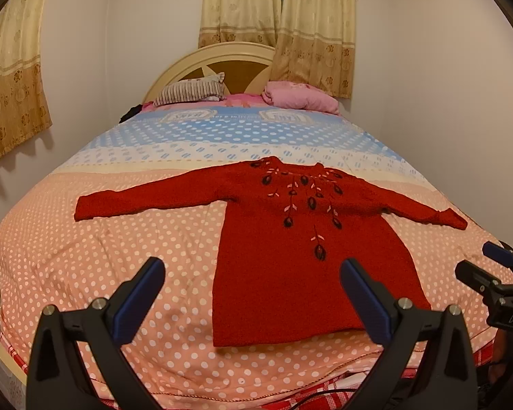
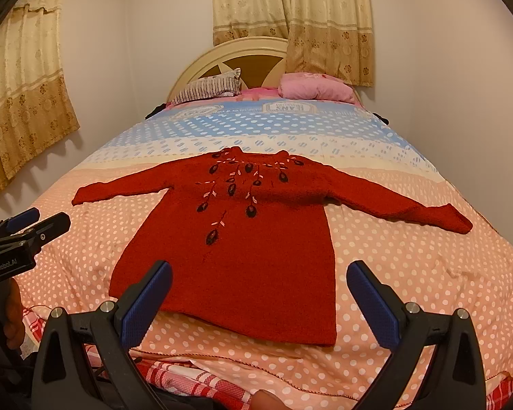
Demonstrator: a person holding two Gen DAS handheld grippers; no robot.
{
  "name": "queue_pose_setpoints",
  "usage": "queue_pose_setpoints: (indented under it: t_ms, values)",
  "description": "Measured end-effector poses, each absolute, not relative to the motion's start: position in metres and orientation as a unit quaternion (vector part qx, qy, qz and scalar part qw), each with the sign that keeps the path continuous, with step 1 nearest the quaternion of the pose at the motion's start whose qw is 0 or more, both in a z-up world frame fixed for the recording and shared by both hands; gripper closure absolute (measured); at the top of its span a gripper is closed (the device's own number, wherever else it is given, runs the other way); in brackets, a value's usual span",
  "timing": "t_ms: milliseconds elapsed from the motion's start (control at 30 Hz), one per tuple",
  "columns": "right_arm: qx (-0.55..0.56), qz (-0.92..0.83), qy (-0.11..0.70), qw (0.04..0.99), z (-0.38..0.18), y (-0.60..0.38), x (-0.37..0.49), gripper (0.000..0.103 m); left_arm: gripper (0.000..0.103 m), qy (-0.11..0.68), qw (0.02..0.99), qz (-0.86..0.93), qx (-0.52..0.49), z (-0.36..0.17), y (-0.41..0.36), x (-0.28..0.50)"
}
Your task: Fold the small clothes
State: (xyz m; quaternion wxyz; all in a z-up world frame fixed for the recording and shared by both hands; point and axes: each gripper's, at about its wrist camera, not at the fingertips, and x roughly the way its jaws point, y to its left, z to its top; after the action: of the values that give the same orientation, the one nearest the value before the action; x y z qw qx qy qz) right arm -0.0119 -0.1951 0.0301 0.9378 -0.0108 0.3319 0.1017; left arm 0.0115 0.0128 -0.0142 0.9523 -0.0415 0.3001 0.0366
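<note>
a red knitted sweater [image 1: 290,256] is seen spread flat on the bed [image 1: 119,256], front up, with both sleeves stretched out sideways and the collar pointed toward the headboard [image 1: 222,58]. dark flower embroidery is carried across its chest. its hem lies near the foot edge of the polka-dot bedspread. the left tongs [image 1: 253,294] are held wide apart above the foot of the bed, nothing gripped, with the hem's left corner framed between the blue pads [image 1: 140,300]. the right tongs [image 2: 260,297] are likewise spread wide and empty, hovering over the hem's right part. a striped pillow [image 1: 191,94] and a pink bundle [image 1: 301,99] are placed by the headboard, well apart from the sweater. curtains [image 1: 290,17] are hung behind.
</note>
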Motion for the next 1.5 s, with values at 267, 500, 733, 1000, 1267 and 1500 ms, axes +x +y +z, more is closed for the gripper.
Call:
queue_pose_setpoints:
  t_ms: [267, 500, 733, 1000, 1267, 1500]
  values:
    - [-0.009, 0.101, 0.337, 0.936, 0.026, -0.197, -0.009, 0.001, 0.000, 0.306, 0.951, 0.039, -0.039, -0.019, 0.012, 0.015]
    - [0.000, 0.104, 0.343, 0.934, 0.016, -0.208, 0.002, 0.001, 0.000, 0.325, 0.944, 0.052, -0.006, -0.038, 0.009, 0.035]
    - [0.001, 0.068, 0.366, 0.928, -0.005, -0.241, 0.034, 0.001, 0.000, 0.348, 0.935, 0.072, -0.001, -0.056, 0.018, 0.066]
    - [0.015, 0.024, 0.401, 0.916, -0.043, -0.294, 0.091, 0.001, 0.000, 0.374, 0.924, 0.076, 0.012, -0.077, 0.013, 0.116]
    - [0.068, -0.021, 0.425, 0.902, -0.067, -0.359, 0.140, 0.001, 0.000, 0.388, 0.918, 0.077, 0.031, -0.088, 0.006, 0.149]
    - [0.138, -0.062, 0.419, 0.895, -0.070, -0.429, 0.171, 0.016, 0.000, 0.388, 0.917, 0.086, 0.045, -0.100, 0.001, 0.180]
